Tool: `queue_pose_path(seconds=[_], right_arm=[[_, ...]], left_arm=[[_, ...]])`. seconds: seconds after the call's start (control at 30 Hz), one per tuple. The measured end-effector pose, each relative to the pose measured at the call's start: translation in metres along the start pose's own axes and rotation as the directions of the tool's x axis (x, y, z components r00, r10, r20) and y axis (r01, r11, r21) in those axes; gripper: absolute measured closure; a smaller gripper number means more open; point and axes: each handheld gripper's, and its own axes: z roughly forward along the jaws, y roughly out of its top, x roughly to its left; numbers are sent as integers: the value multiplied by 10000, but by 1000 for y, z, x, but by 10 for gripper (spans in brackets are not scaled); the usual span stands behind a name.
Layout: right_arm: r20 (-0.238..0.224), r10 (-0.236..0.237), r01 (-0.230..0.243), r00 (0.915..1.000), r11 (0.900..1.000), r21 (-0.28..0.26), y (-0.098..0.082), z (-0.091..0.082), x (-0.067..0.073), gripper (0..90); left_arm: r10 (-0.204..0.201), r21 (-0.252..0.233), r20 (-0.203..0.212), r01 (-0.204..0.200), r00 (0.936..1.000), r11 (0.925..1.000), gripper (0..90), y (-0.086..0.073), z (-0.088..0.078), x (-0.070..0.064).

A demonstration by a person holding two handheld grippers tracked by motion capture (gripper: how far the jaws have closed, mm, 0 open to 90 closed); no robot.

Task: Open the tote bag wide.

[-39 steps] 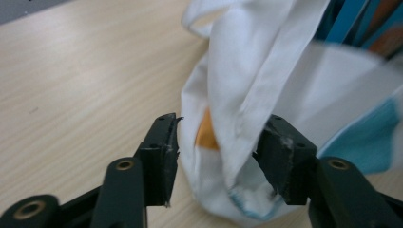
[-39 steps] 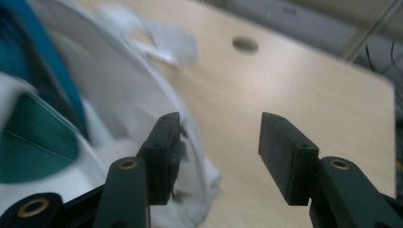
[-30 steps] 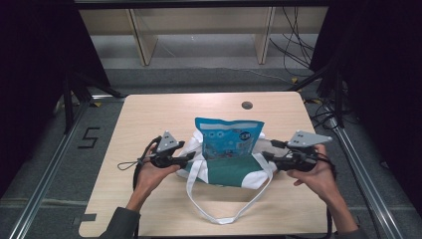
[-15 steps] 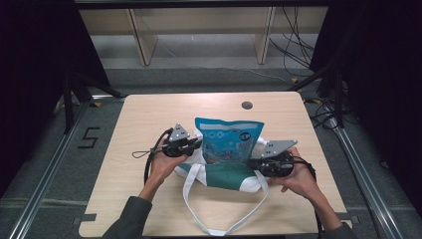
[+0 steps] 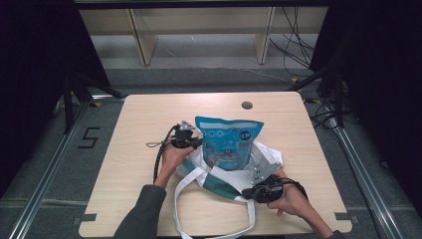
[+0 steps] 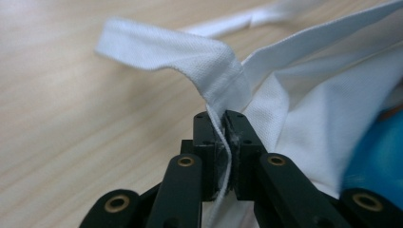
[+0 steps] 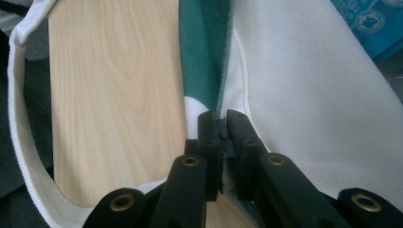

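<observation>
The bench is a pale wooden top, and almost all the work sits in its middle and near part. On it lies a white tote bag with a green panel, its mouth turned toward the far side, and its long white strap makes a loop over the near edge of the bench. A blue snack pouch stands in the mouth of the bag, its lower part inside the cloth and its upper part free above it.

The left hand-held gripper is clamped on the white hem of the bag, at the left side of the mouth, just where a strap joins. The right hand-held gripper is clamped on the cloth at the near right side, along the seam where green meets white.

The step in hand seems to be to draw the bag up around the pouch. To do it well, I think both grips should pull away from each other, so the mouth is held wide, and then go toward the far side together, at the same height. How deep the pouch sits already I cannot tell well, because the cloth hides its bottom. A small dark round hole marks the far part of the bench.
</observation>
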Motion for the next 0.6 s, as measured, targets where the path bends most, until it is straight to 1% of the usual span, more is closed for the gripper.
queue_pose_path(seconds=[0.03,0.07,0.1,0.13,0.17,0.2,0.23,0.27,0.3,0.33,0.37,0.4,0.43,0.47,0.5,0.53,0.57,0.6], right_arm=[[126,-45,45,9999,10000,-6,0,0,1,854],[293,77,-79,9995,10000,53,0,0,6,852],[391,-235,232,9990,9997,66,1,0,5,847],[415,-252,249,9988,9996,96,2,0,5,831],[410,-166,163,9990,9998,79,3,-1,6,797],[425,-32,33,9991,10000,-31,5,-6,8,728],[534,167,-161,9984,9998,-111,7,-10,9,697],[684,152,-126,9975,9992,-381,11,-19,9,662],[788,96,-28,9968,9962,-865,14,-28,7,649],[1007,347,-201,9943,9896,-1424,18,-39,5,631],[1175,418,-211,9922,9848,-1724,21,-48,3,634],[1175,418,-211,9922,9848,-1724,21,-48,3,634],[1948,517,-4,9795,9670,-2546,27,-70,-3,636],[2334,670,-12,9701,9625,-2714,28,-79,-5,642],[2829,770,59,9560,9597,-2811,29,-87,-7,640],[3316,953,72,9386,9555,-2950,31,-92,-10,638],[3770,1031,130,9205,9560,-2932,32,-96,-12,639],[4152,974,229,9045,9611,-2753,32,-99,-15,635]], left_arm=[[-13,56,66,13,10000,10000,832,2,0,2],[-183,71,145,182,9997,9998,823,3,-2,3],[-378,22,80,378,9993,9993,810,3,-5,3],[-607,-151,26,608,9982,9980,783,3,-9,0],[-542,-191,14,542,9985,9983,751,4,-17,-3],[-472,-235,62,473,9989,9986,688,6,-23,-5],[-339,-542,104,344,9994,9979,659,8,-33,-10],[-267,-706,223,282,9994,9971,629,9,-43,-12],[-334,-1015,162,349,9993,9942,611,10,-52,-16],[-437,-1172,123,449,9990,9921,599,10,-58,-19],[-194,-1326,158,213,9997,9909,594,9,-76,-24],[-194,-1326,158,213,9997,9909,591,9,-76,-24],[-231,-1442,147,250,9996,9892,591,6,-84,-27],[-338,-1376,354,384,9988,9897,590,2,-90,-29],[-624,-1551,614,713,9962,9853,586,-3,-95,-32],[-746,-1581,861,875,9935,9835,575,-8,-99,-35],[-889,-1509,1000,1034,9910,9831,563,-14,-102,-39],[-808,-1440,955,941,9921,9851,548,-18,-104,-42]])
